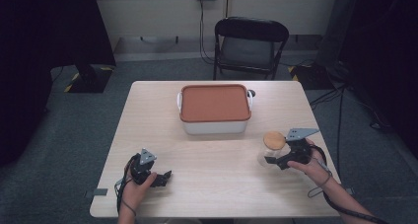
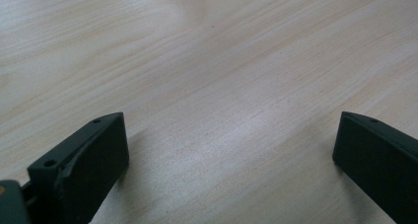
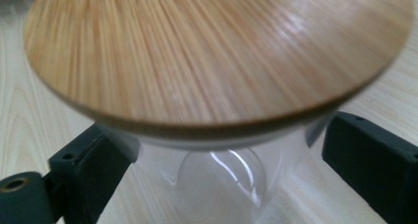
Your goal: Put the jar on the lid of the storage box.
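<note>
In the lower right of the high view, a clear glass jar with a round wooden lid is seen standing on the pale wooden table, and the right gripper is placed around its body from the right. In the right gripper view the jar is shown between the 2 black jaws, just under the lid; the left jaw appears to lie against the glass, while contact at the right jaw cannot be told, so a firm hold is not confirmed. The jar looks upright and its base appears to rest on the table. In the lower left of the high view the left gripper is held low over bare wood, and in the left gripper view its jaws are seen spread wide with nothing between them. A white box with an orange lid is set at the upper centre of the table, closed and well apart from both grippers. By this reading, only the approach to the jar is done; the closing of the grip, any lift, and whatever is to be done with the lid or the box are judged to be left.
</note>
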{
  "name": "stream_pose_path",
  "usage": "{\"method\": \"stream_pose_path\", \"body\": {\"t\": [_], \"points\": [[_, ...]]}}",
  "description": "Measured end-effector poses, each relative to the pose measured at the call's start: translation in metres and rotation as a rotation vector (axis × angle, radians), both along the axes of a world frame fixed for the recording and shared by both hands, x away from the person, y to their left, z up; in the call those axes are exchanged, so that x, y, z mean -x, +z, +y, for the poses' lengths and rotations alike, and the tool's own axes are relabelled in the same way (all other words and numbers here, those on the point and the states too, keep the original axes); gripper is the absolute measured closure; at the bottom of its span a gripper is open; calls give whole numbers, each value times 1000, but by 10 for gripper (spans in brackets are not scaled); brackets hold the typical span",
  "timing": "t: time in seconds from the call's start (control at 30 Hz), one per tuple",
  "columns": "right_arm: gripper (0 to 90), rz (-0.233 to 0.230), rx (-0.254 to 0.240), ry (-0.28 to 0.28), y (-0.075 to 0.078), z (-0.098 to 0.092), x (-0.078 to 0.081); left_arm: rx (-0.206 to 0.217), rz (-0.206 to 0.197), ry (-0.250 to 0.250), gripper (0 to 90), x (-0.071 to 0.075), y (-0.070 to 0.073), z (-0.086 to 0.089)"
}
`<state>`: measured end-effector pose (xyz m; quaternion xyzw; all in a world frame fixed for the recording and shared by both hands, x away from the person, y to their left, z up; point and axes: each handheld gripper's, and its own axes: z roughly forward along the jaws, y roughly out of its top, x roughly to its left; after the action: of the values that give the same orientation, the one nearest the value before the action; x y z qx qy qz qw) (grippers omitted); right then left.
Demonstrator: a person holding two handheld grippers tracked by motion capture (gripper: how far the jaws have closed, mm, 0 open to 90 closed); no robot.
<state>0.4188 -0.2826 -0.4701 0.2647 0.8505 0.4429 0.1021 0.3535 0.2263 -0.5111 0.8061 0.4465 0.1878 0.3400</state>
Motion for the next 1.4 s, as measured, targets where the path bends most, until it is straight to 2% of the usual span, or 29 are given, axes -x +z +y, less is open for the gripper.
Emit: {"method": "stream_pose_path", "body": {"t": [0.67, 1.03, 1.4], "points": [[146, -10, -15, 3, -1, 7, -4, 0, 0, 0, 1, 0, 0, 0], [236, -13, -42, 25, -3, 9, -3, 0, 0, 0, 1, 0, 0, 0], [252, -36, -26, 17, -2, 10, -2, 0, 0, 0, 1, 0, 0, 0]]}}
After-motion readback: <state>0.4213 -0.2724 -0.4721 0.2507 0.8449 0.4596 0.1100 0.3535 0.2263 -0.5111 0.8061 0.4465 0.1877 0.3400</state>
